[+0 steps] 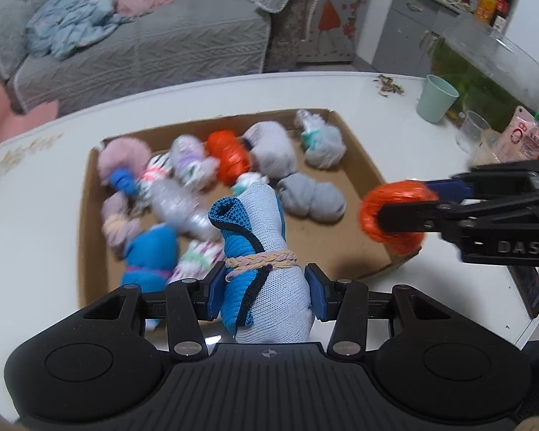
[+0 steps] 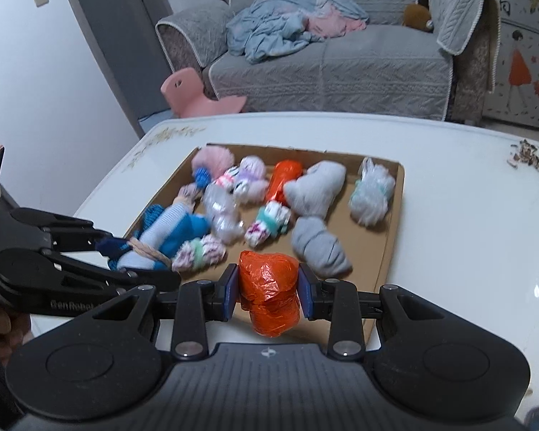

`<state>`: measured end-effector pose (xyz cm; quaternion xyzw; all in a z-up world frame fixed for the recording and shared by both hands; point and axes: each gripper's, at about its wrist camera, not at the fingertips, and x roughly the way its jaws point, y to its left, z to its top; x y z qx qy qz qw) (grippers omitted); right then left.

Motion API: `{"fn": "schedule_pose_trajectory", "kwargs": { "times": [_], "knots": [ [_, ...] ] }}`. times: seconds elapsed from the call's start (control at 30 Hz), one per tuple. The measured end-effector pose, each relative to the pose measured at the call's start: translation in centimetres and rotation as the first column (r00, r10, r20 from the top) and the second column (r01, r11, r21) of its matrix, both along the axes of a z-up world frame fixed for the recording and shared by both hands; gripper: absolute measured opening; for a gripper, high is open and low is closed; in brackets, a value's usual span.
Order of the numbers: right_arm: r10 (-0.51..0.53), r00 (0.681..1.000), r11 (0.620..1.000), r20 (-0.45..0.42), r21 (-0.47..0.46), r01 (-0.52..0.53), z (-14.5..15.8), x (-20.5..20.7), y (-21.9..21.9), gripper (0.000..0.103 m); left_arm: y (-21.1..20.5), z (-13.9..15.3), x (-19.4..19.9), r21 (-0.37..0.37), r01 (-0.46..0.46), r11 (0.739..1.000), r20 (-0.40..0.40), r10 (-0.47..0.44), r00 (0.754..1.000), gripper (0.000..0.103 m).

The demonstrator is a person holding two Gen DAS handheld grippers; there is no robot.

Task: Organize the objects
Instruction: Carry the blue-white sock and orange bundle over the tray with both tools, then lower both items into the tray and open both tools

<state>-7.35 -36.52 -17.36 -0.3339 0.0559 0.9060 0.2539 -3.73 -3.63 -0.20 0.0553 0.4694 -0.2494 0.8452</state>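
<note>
My left gripper is shut on a blue and white sock bundle tied with a braided band, held above the near edge of a shallow cardboard tray. My right gripper is shut on an orange plastic bundle, above the tray's near right corner; it also shows in the left wrist view. The tray holds several rolled sock bundles, among them a grey one, a second orange one and a pink fluffy one.
The tray lies on a white table. In the left wrist view a mint cup, a clear glass, a fish tank and a carton stand at the right. A grey sofa and pink stool are beyond.
</note>
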Motion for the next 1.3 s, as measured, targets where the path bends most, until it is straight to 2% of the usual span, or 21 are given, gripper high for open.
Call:
{"fn": "schedule_pose_trajectory", "kwargs": {
  "times": [0.13, 0.33, 0.5, 0.7, 0.8, 1.03, 1.3],
  "knots": [
    [0.002, 1.0, 1.0, -0.004, -0.002, -0.002, 0.0, -0.9, 1.1, 0.031, -1.4, -1.3, 1.3, 0.012, 0.024, 1.0, -0.003, -0.024, 1.0, 0.053],
    [0.007, 1.0, 1.0, 0.021, 0.003, -0.007, -0.3, -1.5, 1.7, 0.031, -1.9, -3.6, 3.0, 0.002, 0.007, 1.0, -0.044, -0.007, 0.999, 0.053],
    [0.016, 0.999, 1.0, 0.045, 0.011, -0.016, -0.6, -1.9, 1.9, 0.031, -2.1, -4.7, 3.6, 0.006, 0.014, 1.0, -0.046, -0.014, 0.999, 0.053],
    [0.028, 0.997, 1.0, 0.067, 0.001, -0.028, -1.1, -2.6, 2.3, 0.031, -1.7, -6.1, 4.3, 0.04, 0.004, 0.999, -0.054, -0.002, 0.999, 0.053],
    [0.038, 0.996, 0.999, 0.077, -0.009, -0.038, -1.4, -3.3, 2.8, 0.031, -1.4, -6.6, 4.3, 0.08, 0.013, 0.997, -0.042, -0.009, 0.999, 0.053],
    [0.063, 0.992, 0.997, 0.113, -0.04, -0.059, -2.5, -5.2, 3.8, 0.031, -0.3, -7.6, 4.4, 0.116, 0.012, 0.993, -0.029, -0.008, 1.0, 0.053],
    [0.076, 0.988, 0.996, 0.138, -0.067, -0.067, -3.9, -7.0, 4.9, 0.031, -0.9, -7.8, 5.0, 0.125, 0.017, 0.992, 0.003, -0.017, 1.0, 0.053]
  ]
}}
